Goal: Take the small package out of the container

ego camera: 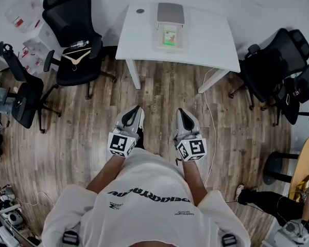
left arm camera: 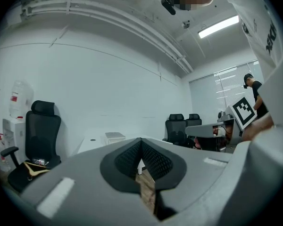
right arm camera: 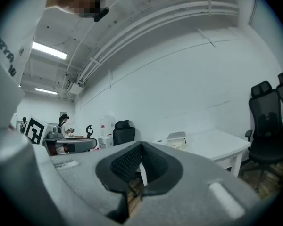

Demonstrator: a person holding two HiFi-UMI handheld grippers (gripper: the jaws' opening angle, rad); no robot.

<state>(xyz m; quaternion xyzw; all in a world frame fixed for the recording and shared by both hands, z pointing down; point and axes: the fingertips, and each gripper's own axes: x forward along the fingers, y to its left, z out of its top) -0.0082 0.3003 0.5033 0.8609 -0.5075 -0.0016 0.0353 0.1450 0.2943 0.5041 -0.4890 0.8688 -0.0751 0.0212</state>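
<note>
The small package [ego camera: 170, 37] is seen lying inside the clear container [ego camera: 158, 37] on the white bench [ego camera: 211, 40]. Well short of that bench, the left claw [ego camera: 132, 116] and right claw [ego camera: 184, 117] are pressed together, empty.

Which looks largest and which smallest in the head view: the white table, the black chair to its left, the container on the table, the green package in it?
First, the white table and the black chair: they look about alike, so I leave them unranked.
Then the container.
Smallest, the green package.
</note>
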